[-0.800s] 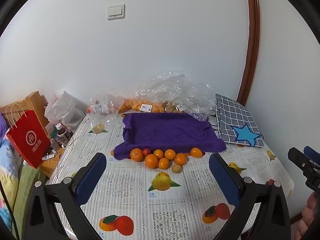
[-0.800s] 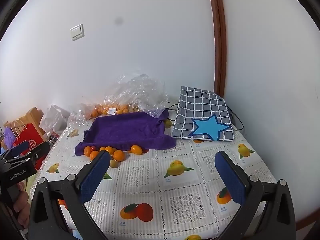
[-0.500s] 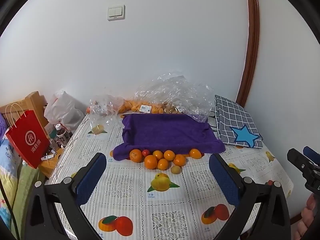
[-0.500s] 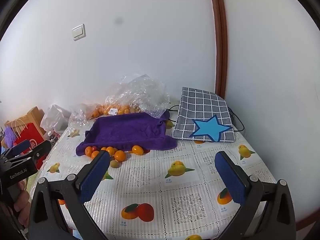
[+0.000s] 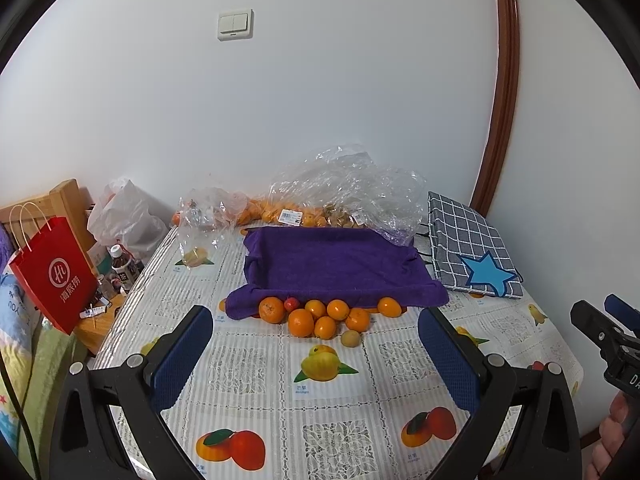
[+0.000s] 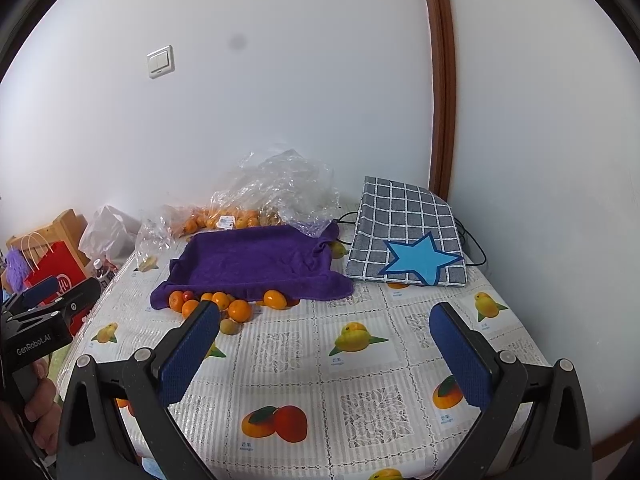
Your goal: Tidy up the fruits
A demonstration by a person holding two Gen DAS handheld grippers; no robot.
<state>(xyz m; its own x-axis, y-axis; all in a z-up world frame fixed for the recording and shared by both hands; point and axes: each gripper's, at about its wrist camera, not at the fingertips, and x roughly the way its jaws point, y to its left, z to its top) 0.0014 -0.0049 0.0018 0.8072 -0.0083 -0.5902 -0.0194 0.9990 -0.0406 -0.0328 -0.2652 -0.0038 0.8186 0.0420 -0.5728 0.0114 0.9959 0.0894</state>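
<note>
1. On the table (image 5: pixel 400 364), covered w/ a fruit-print cloth, a purple towel (image 5: pixel 336 264) lies over a low tray by the far wall; crumpled plastic bags (image 5: pixel 352 192) w/ more oranges sit behind it.
2. Left tongs (image 5: pixel 316 354) and right tongs (image 6: pixel 326 350) both hover above the near part of the table, jaws spread wide, nothing between the pads.
3. The loose oranges (image 5: pixel 316 316) cluster at the towel's front edge, touching each other; a small red fruit (image 5: pixel 291 303) and a brownish one (image 5: pixel 351 338) are among them.
4. Risk, in my judgement: round fruits packed so tight, so closing on one may push its neighbours and they roll toward the table edge. Also the small red one could slip out of wide pads or get squeezed too hard.
</note>
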